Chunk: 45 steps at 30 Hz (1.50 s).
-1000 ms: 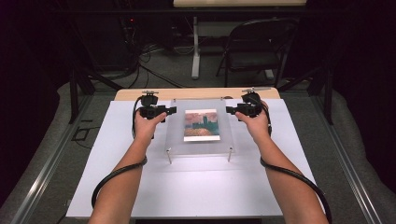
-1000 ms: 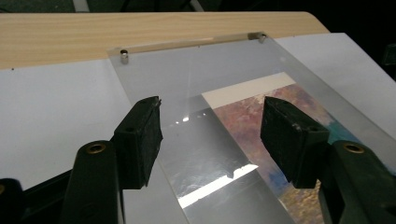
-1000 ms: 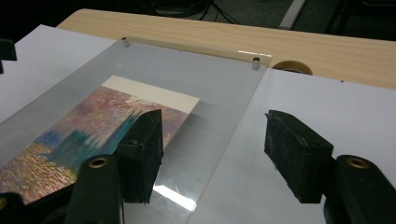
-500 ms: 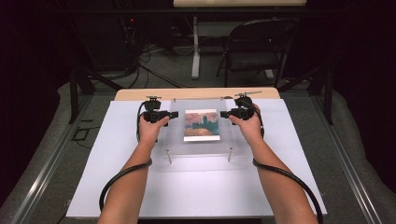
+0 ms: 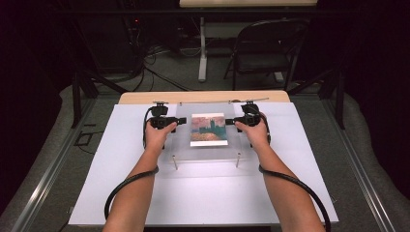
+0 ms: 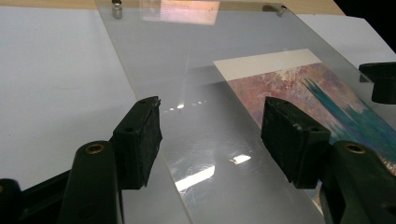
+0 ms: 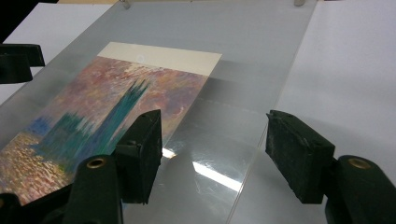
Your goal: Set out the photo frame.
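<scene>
A clear acrylic plate [image 5: 208, 153] rests on short metal standoffs [image 5: 175, 163] over a colourful painted picture [image 5: 209, 129] on the white table sheet. My left gripper [image 5: 181, 121] is at the plate's left edge, open, and its jaws straddle that edge [image 6: 187, 60] without pressing on it. My right gripper [image 5: 229, 122] mirrors it at the right edge, open, and its jaws have just opened a little. In the right gripper view the plate's edge [image 7: 243, 56] runs between the pads [image 7: 299, 158], with the picture [image 7: 107, 107] to their left.
The white sheet [image 5: 121, 193] covers a wooden table whose far edge [image 5: 145, 98] shows behind the plate. A folding chair [image 5: 263, 53] and cables stand on the floor beyond. Cables trail from both grippers along the forearms.
Both hands have come down and slightly inward, bringing the grippers onto the plate's left and right edges. The plate and picture have not moved.
</scene>
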{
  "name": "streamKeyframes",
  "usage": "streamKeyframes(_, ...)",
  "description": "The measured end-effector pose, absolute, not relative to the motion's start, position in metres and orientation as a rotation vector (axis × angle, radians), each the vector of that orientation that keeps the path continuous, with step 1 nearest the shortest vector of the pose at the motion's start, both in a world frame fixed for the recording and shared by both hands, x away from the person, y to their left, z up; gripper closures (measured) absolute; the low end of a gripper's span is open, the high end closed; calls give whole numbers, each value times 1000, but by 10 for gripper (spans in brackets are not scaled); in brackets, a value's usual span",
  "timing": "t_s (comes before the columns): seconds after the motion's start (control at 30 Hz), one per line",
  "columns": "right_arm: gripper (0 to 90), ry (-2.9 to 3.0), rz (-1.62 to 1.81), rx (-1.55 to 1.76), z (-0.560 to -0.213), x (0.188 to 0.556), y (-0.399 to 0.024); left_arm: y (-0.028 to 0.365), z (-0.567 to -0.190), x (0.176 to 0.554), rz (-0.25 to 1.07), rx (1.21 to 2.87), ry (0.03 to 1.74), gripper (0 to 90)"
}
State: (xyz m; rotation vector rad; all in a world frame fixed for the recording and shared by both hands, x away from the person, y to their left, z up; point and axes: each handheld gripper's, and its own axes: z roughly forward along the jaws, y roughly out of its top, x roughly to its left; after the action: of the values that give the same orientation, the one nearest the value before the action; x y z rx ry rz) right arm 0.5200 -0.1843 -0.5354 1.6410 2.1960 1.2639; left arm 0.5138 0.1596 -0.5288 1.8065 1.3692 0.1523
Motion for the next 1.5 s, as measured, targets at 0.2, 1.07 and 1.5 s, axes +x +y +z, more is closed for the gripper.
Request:
streamKeyframes(0.2,357,2202,1259,1653,-537,521,-185,163,-532,514,128,1808,1408,376)
streamKeyframes(1.07,310,2238,1329,1751,-545,526,-187,159,-544,514,2,1797,1430,278)
streamKeyframes(1.5,296,2229,1339,1772,-546,527,-185,156,-544,515,-43,1807,1431,244)
